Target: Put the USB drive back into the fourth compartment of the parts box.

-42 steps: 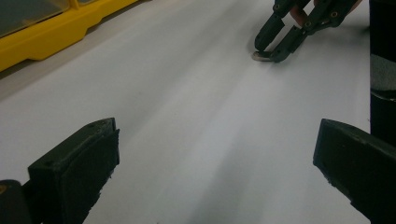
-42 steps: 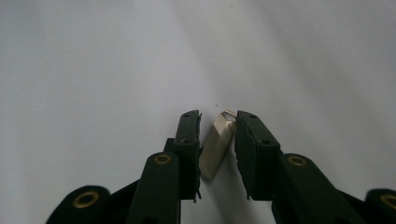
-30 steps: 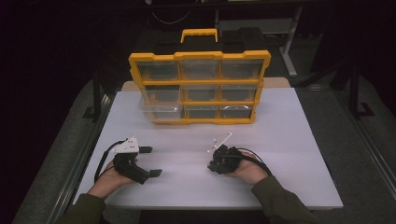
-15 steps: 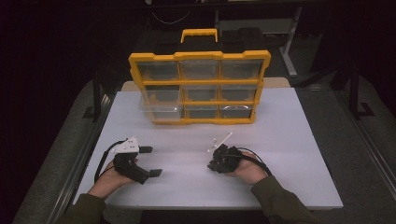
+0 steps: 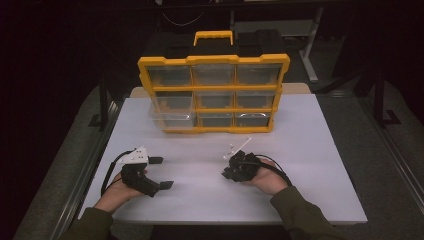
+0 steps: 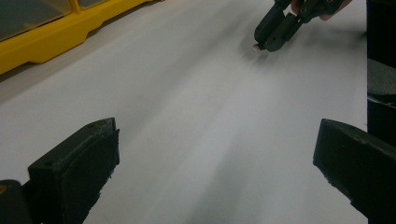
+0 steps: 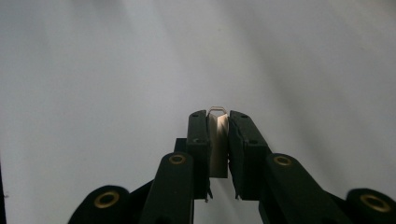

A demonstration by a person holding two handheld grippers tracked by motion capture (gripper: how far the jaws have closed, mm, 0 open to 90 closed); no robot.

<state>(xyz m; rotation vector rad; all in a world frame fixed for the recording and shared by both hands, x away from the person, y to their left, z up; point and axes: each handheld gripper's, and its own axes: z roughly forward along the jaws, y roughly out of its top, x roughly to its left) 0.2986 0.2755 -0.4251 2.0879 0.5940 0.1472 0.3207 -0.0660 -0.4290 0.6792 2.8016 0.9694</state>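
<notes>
My right gripper [image 7: 218,116] is shut on a small white piece [image 7: 218,144] with a thin metal loop at its tip, held just above the white tabletop [image 7: 93,70]. In the high view the right gripper [image 5: 227,172] lies low at the front right of centre, pointing left. The left gripper view shows the right gripper [image 6: 261,44] farther off, with the small white piece [image 6: 256,47] at its tip. My left gripper [image 5: 161,172] rests at the front left, open, with nothing between its widely spread jaws.
A yellow organizer [image 5: 213,62] with clear drawers and a top handle stands at the back of the white table [image 5: 300,150]. Its left middle drawer [image 5: 170,117] sticks out toward me. The organizer's yellow base [image 6: 46,42] appears in the left gripper view.
</notes>
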